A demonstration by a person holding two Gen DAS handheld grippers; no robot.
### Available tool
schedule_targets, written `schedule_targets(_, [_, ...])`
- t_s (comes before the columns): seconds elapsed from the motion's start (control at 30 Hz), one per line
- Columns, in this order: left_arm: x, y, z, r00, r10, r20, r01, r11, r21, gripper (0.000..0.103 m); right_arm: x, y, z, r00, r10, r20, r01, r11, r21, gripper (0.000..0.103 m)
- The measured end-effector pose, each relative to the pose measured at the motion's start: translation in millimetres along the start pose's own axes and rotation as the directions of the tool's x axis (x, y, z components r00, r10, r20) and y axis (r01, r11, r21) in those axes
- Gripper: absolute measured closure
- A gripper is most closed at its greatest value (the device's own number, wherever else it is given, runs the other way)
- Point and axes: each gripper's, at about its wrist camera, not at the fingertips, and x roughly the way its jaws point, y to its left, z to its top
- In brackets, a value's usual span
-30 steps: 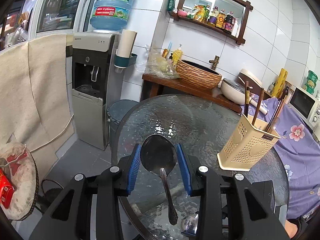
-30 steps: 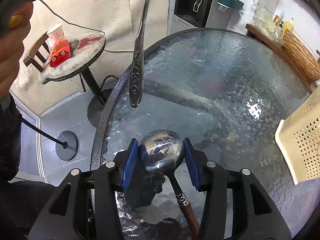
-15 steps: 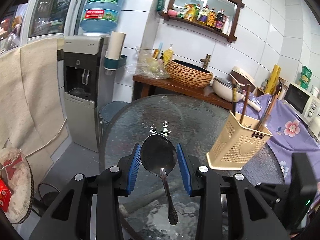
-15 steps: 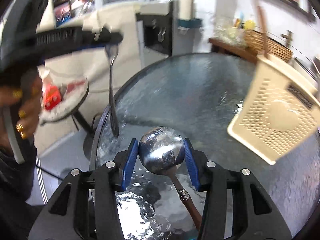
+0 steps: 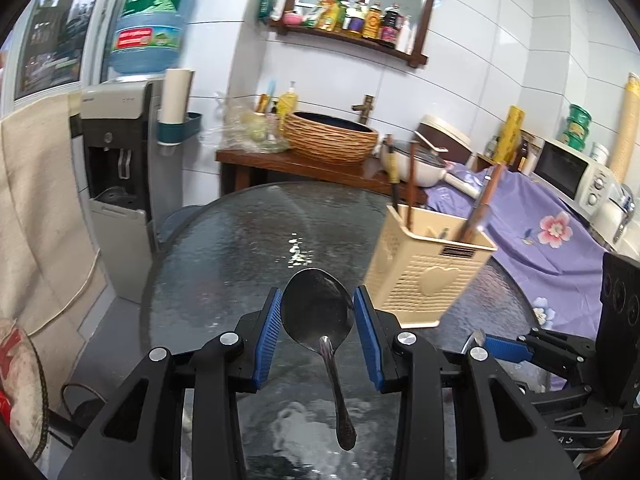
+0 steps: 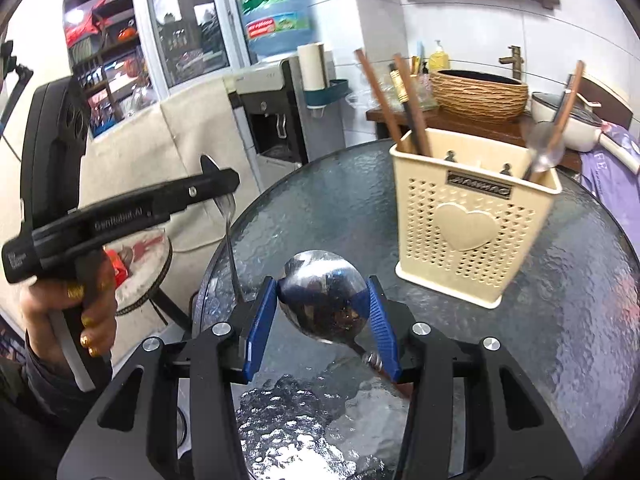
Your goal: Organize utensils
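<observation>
My left gripper (image 5: pixel 317 322) is shut on the bowl of an all-metal spoon (image 5: pixel 318 316), whose handle hangs down toward me above the glass table (image 5: pixel 240 240). My right gripper (image 6: pixel 322 312) is shut on the bowl of a wooden-handled spoon (image 6: pixel 322 300). A cream utensil holder (image 5: pixel 430 268) with a heart on its side stands on the table, ahead and to the right of the left gripper; it also shows in the right wrist view (image 6: pixel 476 216), ahead of the right gripper, with several utensils standing in it. The left gripper also shows at the left in the right wrist view (image 6: pixel 216 184).
A water dispenser (image 5: pixel 120 184) stands past the table's left edge. A wooden shelf with a woven basket (image 5: pixel 330 140) is behind the table. A purple flowered cloth (image 5: pixel 548 232) and a microwave (image 5: pixel 576 180) are to the right. A small round stool (image 6: pixel 140 268) stands low at the left.
Both grippers have lifted and turned toward the utensil holder, each still holding its spoon. The holder now looks closer and more central in both views.
</observation>
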Motion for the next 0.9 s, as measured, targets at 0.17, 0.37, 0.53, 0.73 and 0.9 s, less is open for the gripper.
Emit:
schedule_targets(0.17, [-0.4, -20.1, 3.2, 0.999, -0.032, 0.003, 0.032, 0.999, 0.033, 0.067, -14.3, -5.9, 5.4, 0.999, -0.015, 0.038, 0.014, 1.0, 0.019, 0.057])
schedule_targets(0.37, [-0.1, -38.0, 7.7, 0.998, -0.064, 0.007, 0.063, 0.996, 0.061, 0.067, -30.4, -13.3, 13.0, 0.996, -0.035, 0.081, 0.033, 0.999, 0.031, 0.075])
schedule_targets(0.53, [0.4, -50.8, 10.6, 0.996, -0.083, 0.012, 0.082, 0.994, 0.079, 0.067, -39.5, -16.9, 19.7, 0.991, -0.067, 0.117, 0.064, 0.998, 0.026, 0.085])
schedule_targets(0.73, [4.7, -47.1, 10.2, 0.997, -0.073, 0.007, 0.073, 0.995, 0.068, 0.067, -23.0, -28.7, 13.8, 0.994, -0.091, 0.065, 0.09, 0.996, 0.016, 0.08])
schedule_targets(0.9, [4.1, -35.9, 11.5, 0.999, -0.046, 0.01, 0.046, 0.998, 0.051, 0.067, 7.1, -38.4, 0.7, 0.99, -0.138, -0.042, 0.136, 0.99, -0.032, 0.054])
